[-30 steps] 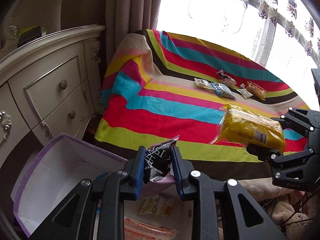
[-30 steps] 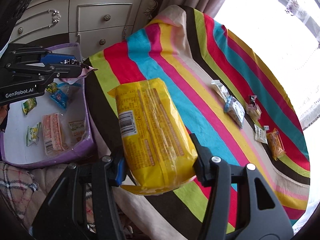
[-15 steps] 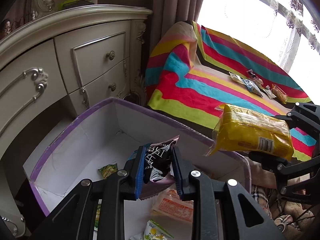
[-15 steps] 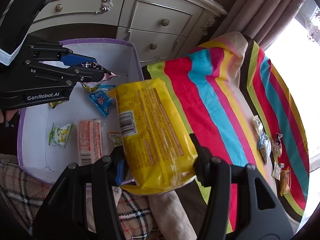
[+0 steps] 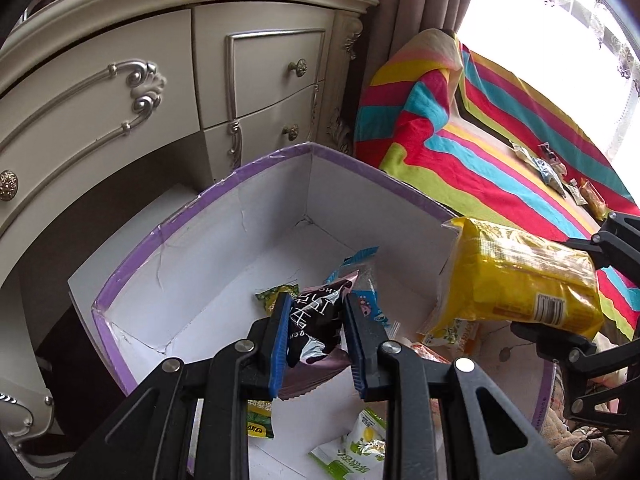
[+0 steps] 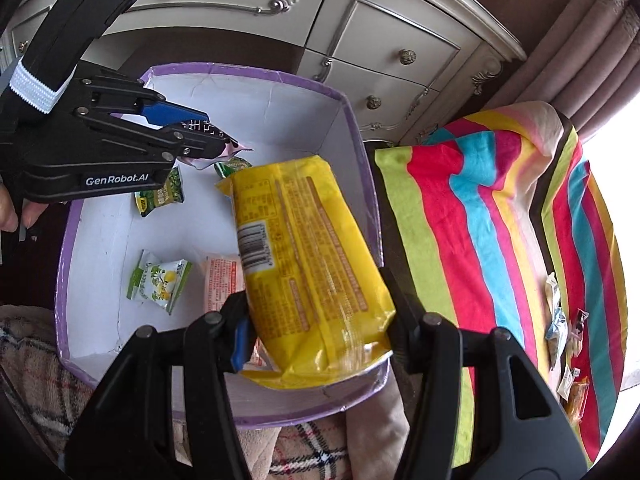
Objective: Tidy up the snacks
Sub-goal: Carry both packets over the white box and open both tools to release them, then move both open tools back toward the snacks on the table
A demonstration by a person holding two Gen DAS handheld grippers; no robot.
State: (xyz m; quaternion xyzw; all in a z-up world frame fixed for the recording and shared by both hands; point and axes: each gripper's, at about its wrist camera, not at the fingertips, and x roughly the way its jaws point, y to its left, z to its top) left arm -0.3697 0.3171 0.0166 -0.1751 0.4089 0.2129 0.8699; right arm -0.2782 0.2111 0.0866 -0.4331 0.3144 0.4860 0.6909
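Snacks (image 6: 308, 248) — one per claw — above purple-rimmed box (image 6: 352, 120)

We see daylight blown out at the bright curtained window (image 5: 540, 8). Both fisheye views bend edges; corners darken, details stay sharp.

Left wrist view looks steeply down along its gripper (image 5: 314, 334) into the box (image 5: 200, 216), close above it. Right wrist view faces likewise, from the opposite side. Both share box, dresser (image 6: 400, 32) and striped bed (image 6: 500, 208).
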